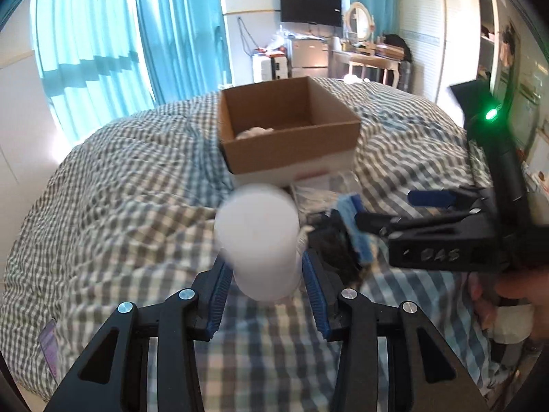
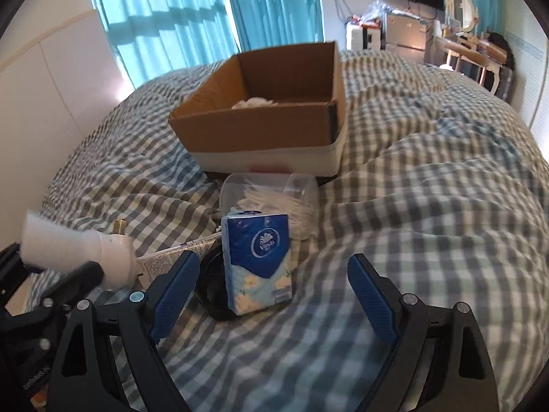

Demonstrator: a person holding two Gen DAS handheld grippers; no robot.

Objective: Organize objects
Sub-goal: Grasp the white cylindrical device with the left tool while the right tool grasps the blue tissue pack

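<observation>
White bottle (image 1: 259,240), blurred by motion, sits clamped between the blue-padded fingers (image 1: 317,295) of the left gripper (image 1: 264,292), above a checked quilt (image 1: 120,189). Its long axis runs forward along the fingers, flat capped end pointing away from the camera toward an open cardboard box (image 1: 284,127); in the right wrist view the same bottle (image 2: 75,250) lies slanted, wide cap to the upper left, narrower shoulder lower right. The right gripper (image 2: 271,288) has its fingers spread wide, holding nothing, with a blue tissue pack (image 2: 259,262) standing upright on the quilt between them, nearer the left-hand finger and touching neither. Behind the pack a clear plastic tub (image 2: 271,185) of cotton swabs lies on its side, just before the box, which holds something white on its floor. A dark round item (image 2: 212,285) rests against the pack's left side; what it is cannot be told. Turquoise curtains (image 1: 103,44) cover the window behind the bed, and a wall television (image 1: 310,5) and dressing table with oval mirror (image 1: 358,20) stand at the room's far end.
</observation>
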